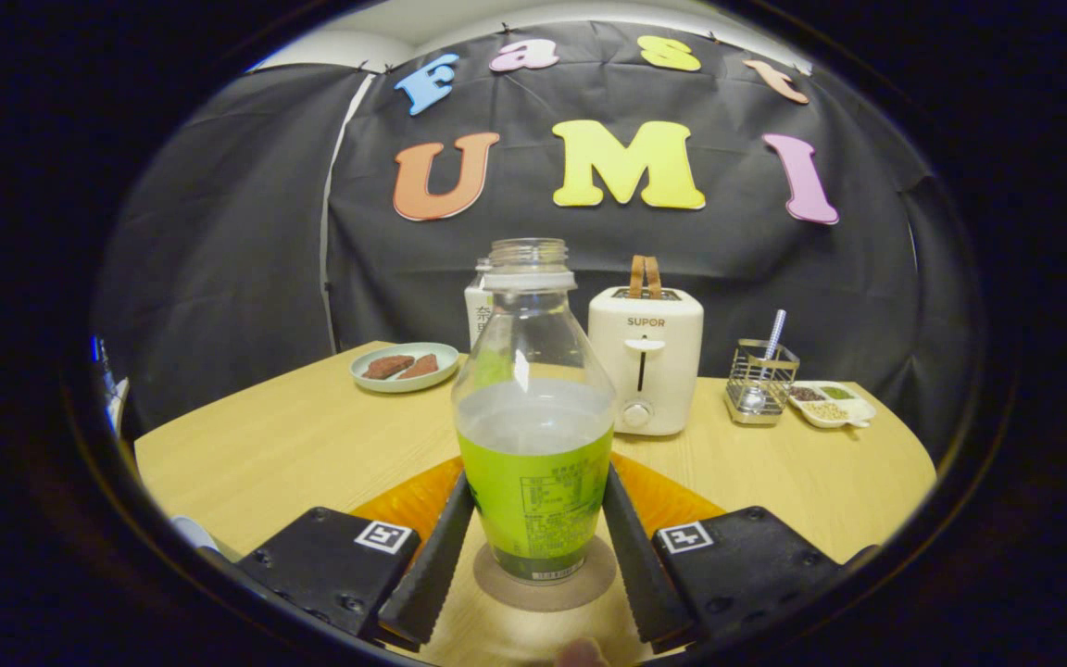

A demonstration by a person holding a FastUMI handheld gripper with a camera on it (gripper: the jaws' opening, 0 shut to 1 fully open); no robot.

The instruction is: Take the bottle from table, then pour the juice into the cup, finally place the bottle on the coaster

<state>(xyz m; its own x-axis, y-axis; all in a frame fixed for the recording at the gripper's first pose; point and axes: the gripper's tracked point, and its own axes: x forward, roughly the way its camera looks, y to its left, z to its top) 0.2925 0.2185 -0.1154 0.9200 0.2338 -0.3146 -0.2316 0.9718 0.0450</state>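
We worked at a pale wooden table (pixel 293 445) set against the booth's black cloth wall. The bottle (pixel 533 417), uncapped and partly filled, stood upright between the fingers of our gripper (pixel 533 542), its base on or just above a round brown coaster (pixel 589 584); we could not tell whether it had fully touched down. Both fingers pressed against its labelled sides, so the gripper was clenched on the bottle. We judged this the final step, the setting down. To do it well we thought we should keep the bottle vertical, settle its base flat and centred on the coaster, then ease the fingers apart evenly and draw straight back, so neither pad dragged the label and tipped it. An orange mat (pixel 413 500) lay under and behind the fingers. Beyond stood a white toaster (pixel 645 366), a carton (pixel 476 310) partly hidden by the bottle, a plate (pixel 404 366) of brown pieces, a wire holder (pixel 760 380) and a small dish (pixel 834 405). All were well apart from the bottle; nothing blocked a backward retreat.
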